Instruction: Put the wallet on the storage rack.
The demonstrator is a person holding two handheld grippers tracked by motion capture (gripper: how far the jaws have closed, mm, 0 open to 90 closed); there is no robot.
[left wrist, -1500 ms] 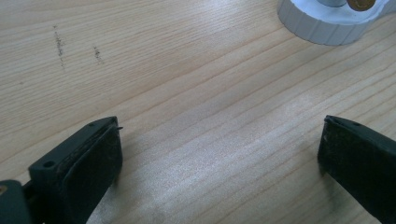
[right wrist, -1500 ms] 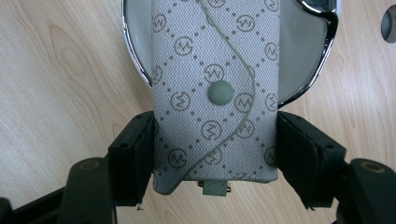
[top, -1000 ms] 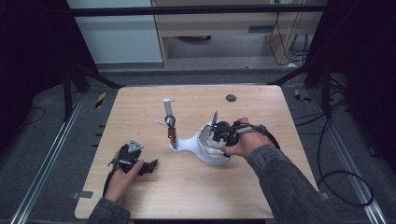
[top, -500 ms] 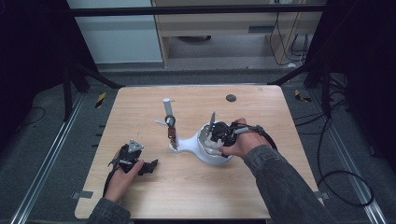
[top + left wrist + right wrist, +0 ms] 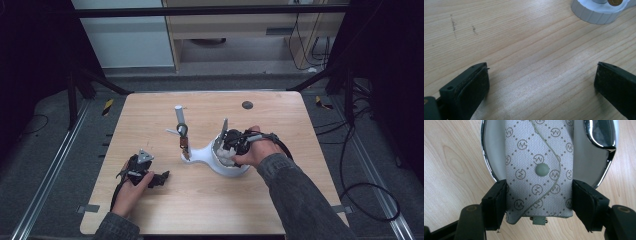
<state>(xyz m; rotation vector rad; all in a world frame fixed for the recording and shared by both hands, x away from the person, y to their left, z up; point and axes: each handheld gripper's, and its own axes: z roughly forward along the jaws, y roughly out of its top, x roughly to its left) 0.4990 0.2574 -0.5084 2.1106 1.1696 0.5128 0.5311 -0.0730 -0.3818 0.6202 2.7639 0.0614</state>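
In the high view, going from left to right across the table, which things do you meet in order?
left gripper → upright grey post with the hanging key holder → white dish stand → right gripper, shut on a patterned grey pouch → small dark disc.

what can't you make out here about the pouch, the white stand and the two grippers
- Patterned pouch: top cut off by the right gripper view's edge; in the high view, hidden under the right hand.
- White stand: cropped at the left gripper view's top edge.
- Items on the stand's post: too small in the high view.
- Left gripper: jaw tips cut off.
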